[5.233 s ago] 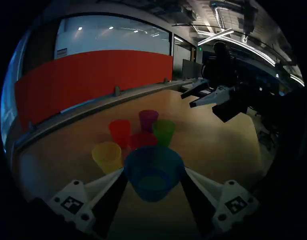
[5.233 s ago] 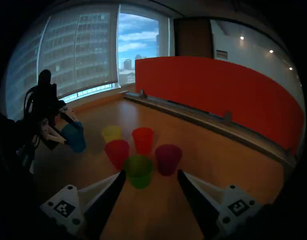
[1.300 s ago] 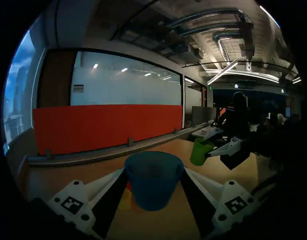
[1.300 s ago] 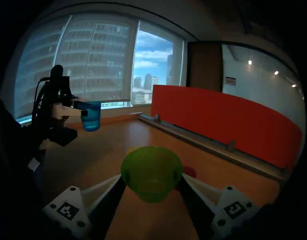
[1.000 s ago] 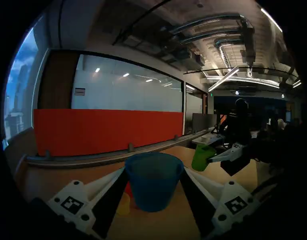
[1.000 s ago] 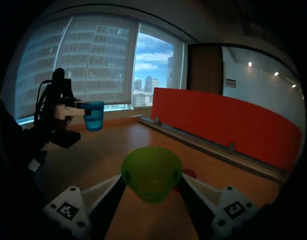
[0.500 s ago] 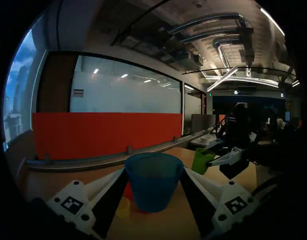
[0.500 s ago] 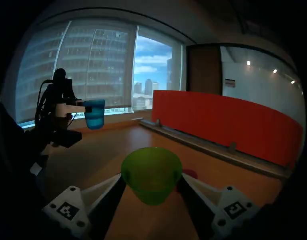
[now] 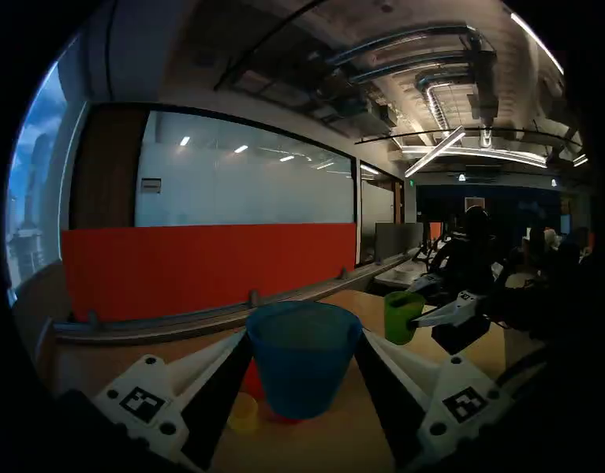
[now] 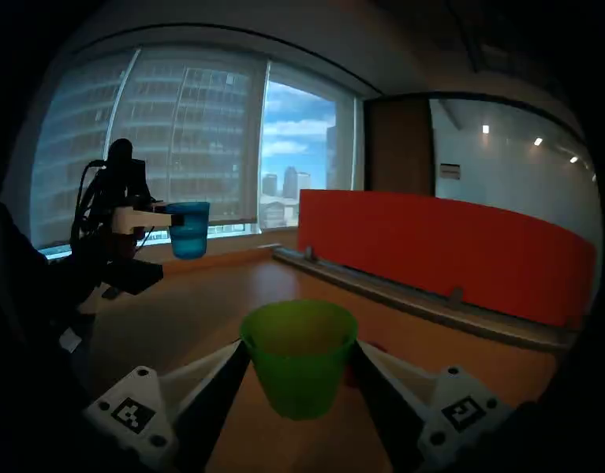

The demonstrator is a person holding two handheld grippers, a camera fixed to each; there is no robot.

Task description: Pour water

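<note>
Mid-air, left hand-held gripper [image 9: 302, 340] pinches blue cup [image 9: 303, 372], right hand-held gripper [image 10: 299, 347] green cup [image 10: 299, 374] — both upright.

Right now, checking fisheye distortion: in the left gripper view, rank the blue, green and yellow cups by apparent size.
1. blue cup, nearest the camera
2. green cup
3. yellow cup, partly hidden
True sizes unsure.

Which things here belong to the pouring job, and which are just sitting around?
In the job: blue cup, held in the left gripper; green cup, held in the right gripper.
Lying about: red cup and yellow cup, on the table behind the blue cup.
</note>
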